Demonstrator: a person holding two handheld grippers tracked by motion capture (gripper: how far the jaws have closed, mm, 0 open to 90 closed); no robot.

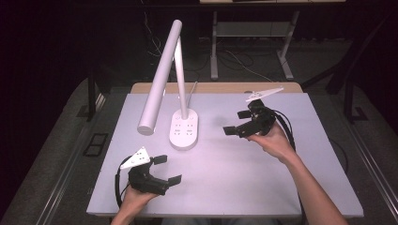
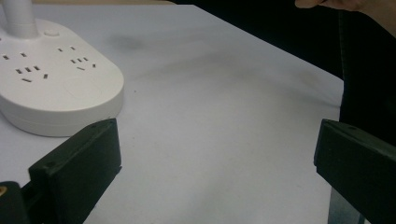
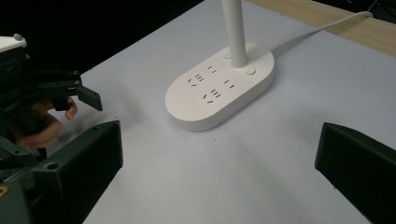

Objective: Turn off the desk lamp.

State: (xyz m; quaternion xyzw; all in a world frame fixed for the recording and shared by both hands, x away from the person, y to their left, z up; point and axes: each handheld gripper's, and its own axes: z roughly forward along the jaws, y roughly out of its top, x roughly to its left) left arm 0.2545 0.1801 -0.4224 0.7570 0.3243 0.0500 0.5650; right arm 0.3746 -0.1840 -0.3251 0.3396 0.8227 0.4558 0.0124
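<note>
— So, largest first: the tabletop point(image 1: 244, 187)?

— Pale grey-white, rectangular, with a wooden strip along its far edge. It carries everything else.

— Next down?

— White desk lamp point(image 1: 162, 75). Long tube head slanting from high at the far edge down toward the left-centre; thin stem rising from its base.

— And the base?

— Oval lamp base point(image 1: 184, 130), set a little left of centre, nearer the far edge than the near one. Socket slots on its top face; two small round buttons beside the stem in the right gripper view point(image 3: 219, 91). A white cord point(image 3: 317, 29) runs from it toward the far wooden edge.

— Grippers?

— Left gripper point(image 1: 170, 169) near the near-left corner, held in the person's left hand point(image 1: 136, 199), grey plate on top. Jaws spread wide, nothing between them; the base sits just beyond its left jaw in the left gripper view point(image 2: 51, 88), not touching.

— Right one?

— Right gripper point(image 1: 237, 123) right of centre, lifted in the right hand point(image 1: 274, 143), pointing toward the base, apart from it. Jaws wide apart too, holding nothing.
</note>
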